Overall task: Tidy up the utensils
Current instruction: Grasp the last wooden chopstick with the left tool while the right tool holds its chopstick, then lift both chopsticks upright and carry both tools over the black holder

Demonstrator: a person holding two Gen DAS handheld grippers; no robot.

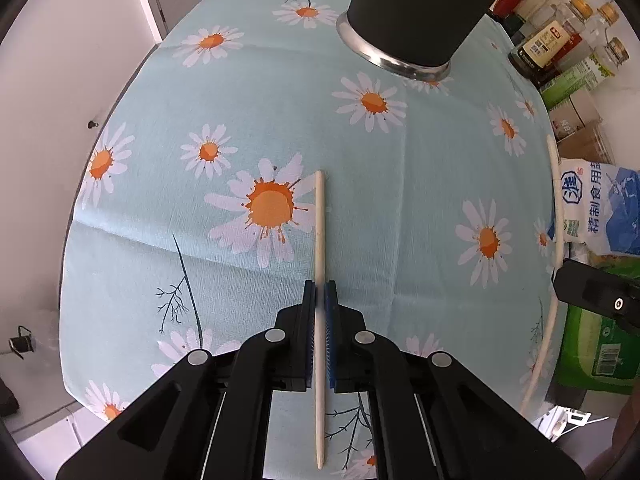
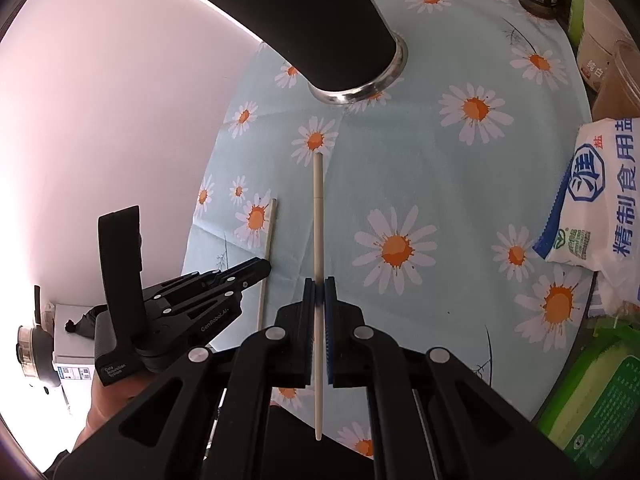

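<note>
Left wrist view: the left gripper [image 1: 320,292] has its jaws closed on a chopstick [image 1: 319,240]. The chopstick runs straight ahead over the daisy-print cloth [image 1: 240,120] on the worktop. A black cup [image 1: 416,12] with a steel base stands further ahead. Bottles [image 1: 560,40] and a salt bag [image 1: 600,208] line the right edge.

Right wrist view: the right gripper [image 2: 319,290] has its jaws closed on a second chopstick [image 2: 318,220], pointing toward the cup [image 2: 320,28]. The left gripper [image 2: 256,270] is at left, clamped on its chopstick [image 2: 269,232]. The two chopsticks lie roughly parallel, apart.
</note>
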